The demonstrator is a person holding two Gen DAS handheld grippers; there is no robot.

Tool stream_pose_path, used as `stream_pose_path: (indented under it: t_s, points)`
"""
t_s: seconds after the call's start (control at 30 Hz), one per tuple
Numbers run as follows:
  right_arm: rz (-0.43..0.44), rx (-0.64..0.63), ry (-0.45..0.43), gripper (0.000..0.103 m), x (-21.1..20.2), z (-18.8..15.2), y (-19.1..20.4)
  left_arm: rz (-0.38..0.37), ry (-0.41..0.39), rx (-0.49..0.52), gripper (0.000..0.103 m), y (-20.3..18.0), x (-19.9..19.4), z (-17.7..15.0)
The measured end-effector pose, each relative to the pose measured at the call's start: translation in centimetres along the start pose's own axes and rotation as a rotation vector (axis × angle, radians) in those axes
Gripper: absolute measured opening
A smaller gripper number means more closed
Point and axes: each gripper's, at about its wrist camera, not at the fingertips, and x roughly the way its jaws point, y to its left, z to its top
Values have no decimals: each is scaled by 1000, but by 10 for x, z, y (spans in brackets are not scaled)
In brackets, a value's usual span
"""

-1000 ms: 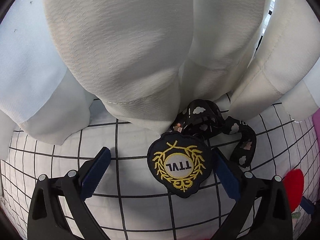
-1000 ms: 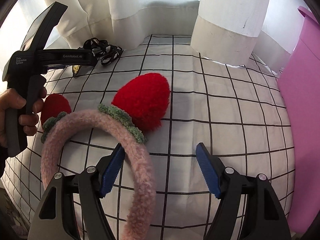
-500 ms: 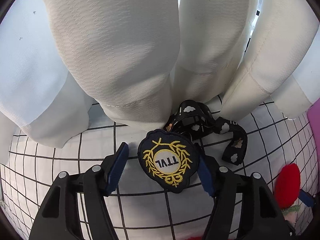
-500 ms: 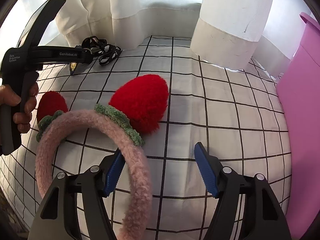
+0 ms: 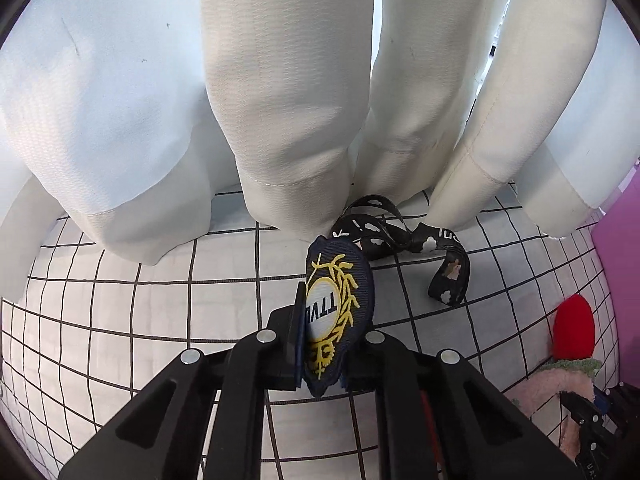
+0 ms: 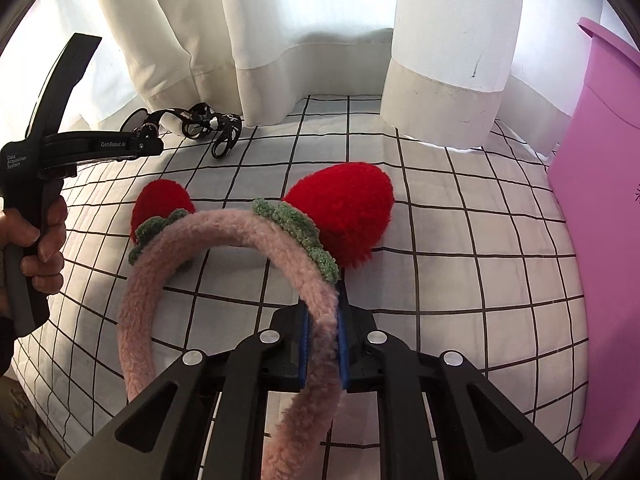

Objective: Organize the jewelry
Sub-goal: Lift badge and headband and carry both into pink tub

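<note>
While the left gripper [image 5: 320,344] is clamped on a navy embroidered badge [image 5: 338,312], holding it on edge above the checked cloth [image 5: 160,320], a black patterned strap [image 5: 404,236] lies just beyond by the curtain [image 5: 288,100]. Near the purple bin [image 6: 600,200], the right gripper [image 6: 322,344] pinches the pink fuzzy headband [image 6: 224,232] with its 2 red strawberry ears.

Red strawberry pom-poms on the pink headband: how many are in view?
2. The large pom-pom sits near the middle of the fuzzy headband, just ahead of the right hand-held gripper; the small pom-pom sits to its left. None seem hidden.
</note>
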Motion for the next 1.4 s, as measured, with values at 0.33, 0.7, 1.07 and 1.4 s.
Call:
stream_pose_path:
  t_s: [0.33,0.7,1.07,1.4]
  points:
    - [25,-15,-90,11,-38,0,1,-55,-89,-24,12,9,-64,-6]
    - [21,-16,-196,11,-84,3,-3,-71,-182,-11,12,10,-139,-12]
    - [-19,-5,-320,11,-153,10,-27,-69,-270,30,12,-21,-190,-2]
    - [-62,66,-427,11,-219,8,-81,-113,-347,108,12,-85,-235,12]
